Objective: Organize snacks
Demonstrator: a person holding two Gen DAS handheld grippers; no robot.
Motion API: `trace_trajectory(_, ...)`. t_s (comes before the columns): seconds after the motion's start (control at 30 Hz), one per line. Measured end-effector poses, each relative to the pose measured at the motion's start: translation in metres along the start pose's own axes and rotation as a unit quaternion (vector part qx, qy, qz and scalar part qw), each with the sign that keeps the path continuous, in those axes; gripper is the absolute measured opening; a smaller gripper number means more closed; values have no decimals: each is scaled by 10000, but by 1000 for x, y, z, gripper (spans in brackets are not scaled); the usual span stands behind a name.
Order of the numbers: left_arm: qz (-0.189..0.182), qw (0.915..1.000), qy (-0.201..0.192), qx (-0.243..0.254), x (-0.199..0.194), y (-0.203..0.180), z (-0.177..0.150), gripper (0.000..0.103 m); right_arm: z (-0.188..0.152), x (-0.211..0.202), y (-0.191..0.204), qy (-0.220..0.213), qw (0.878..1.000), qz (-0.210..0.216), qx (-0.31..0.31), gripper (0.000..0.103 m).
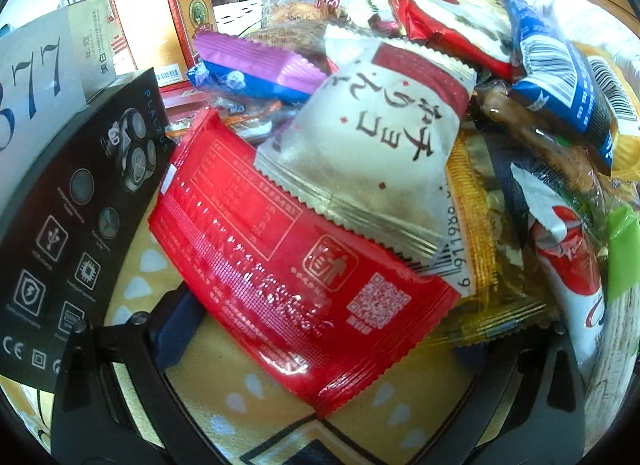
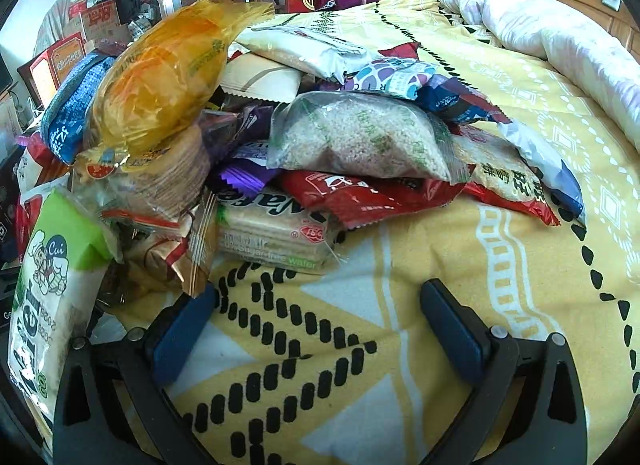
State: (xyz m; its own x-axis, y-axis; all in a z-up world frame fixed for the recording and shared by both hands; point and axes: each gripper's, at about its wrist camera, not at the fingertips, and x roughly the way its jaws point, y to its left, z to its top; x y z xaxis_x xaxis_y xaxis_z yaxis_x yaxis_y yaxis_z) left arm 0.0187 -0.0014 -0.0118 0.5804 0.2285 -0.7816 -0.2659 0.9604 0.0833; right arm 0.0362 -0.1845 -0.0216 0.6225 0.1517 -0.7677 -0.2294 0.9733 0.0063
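Note:
A heap of snack packets lies on a yellow patterned bedspread. In the left wrist view a flat red packet lies foremost, with a white and red packet with Japanese lettering on top of it and an orange-edged packet beside it. My left gripper is open, its fingers wide apart on either side of the red packet's near end, partly hidden under it. In the right wrist view my right gripper is open and empty above the bedspread, just short of a wafer packet and a clear bag of puffed grains.
A black product box stands at the left of the heap, with a white box and a red and gold box behind it. A rolled white quilt lies at the far right. A green and white packet leans at the left.

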Motion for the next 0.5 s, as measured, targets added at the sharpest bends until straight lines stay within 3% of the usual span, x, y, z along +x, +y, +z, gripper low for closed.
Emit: trace_trajectory(0.5, 0, 10000, 5, 1, 0, 1, 0, 103, -1, -3, 5, -3, 10000, -30, -27, 103)
